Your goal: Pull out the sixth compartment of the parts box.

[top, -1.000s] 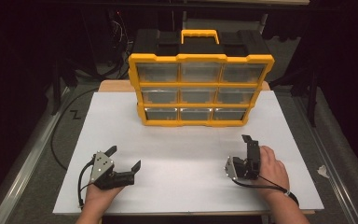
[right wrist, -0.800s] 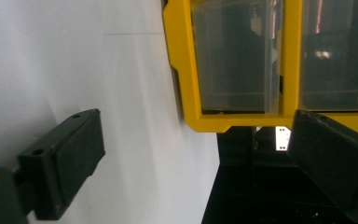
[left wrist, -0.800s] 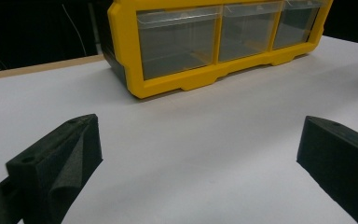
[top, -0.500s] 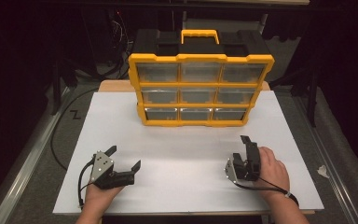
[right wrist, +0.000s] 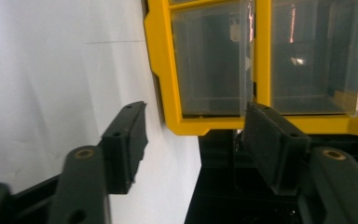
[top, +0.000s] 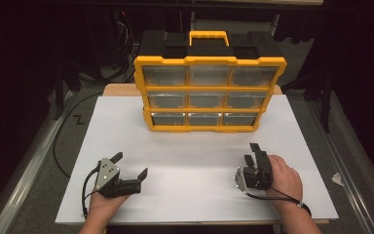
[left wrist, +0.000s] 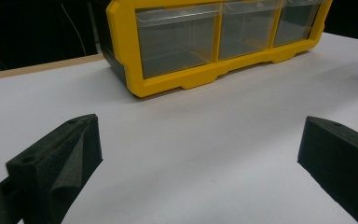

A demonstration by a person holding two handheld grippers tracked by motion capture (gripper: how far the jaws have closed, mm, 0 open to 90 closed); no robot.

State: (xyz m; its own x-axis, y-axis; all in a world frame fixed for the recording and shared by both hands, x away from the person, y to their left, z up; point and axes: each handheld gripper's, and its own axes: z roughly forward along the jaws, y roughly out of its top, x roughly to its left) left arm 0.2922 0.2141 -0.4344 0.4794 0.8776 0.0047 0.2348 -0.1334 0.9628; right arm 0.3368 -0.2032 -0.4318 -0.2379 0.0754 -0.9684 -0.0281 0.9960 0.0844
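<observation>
A yellow and black drawer cabinet (top: 209, 92) with several clear drawers stands at the back middle of the white tabletop (top: 190, 161). My left gripper (top: 130, 164) rests near the front left, held by a hand, its jaws spread wide and empty. In the left gripper view its jaws (left wrist: 200, 144) frame bare white surface, with the cabinet (left wrist: 214, 37) beyond. My right gripper (top: 251, 152) sits at the front right, rolled onto its side. Its jaws have just been closing and stand partly apart with nothing between them. In the right gripper view (right wrist: 196, 126) they point at the cabinet's lower corner (right wrist: 163, 70).
A black cable (top: 63, 141) loops over the grey floor strip left of the table. A wooden board edge (top: 119, 89) shows behind the white top. Dark stands and wires lie behind the cabinet. A small white scrap (top: 337, 179) lies at the right.
The right gripper's jaws have drawn closer together. Both hands and the left gripper have stayed where they were.
</observation>
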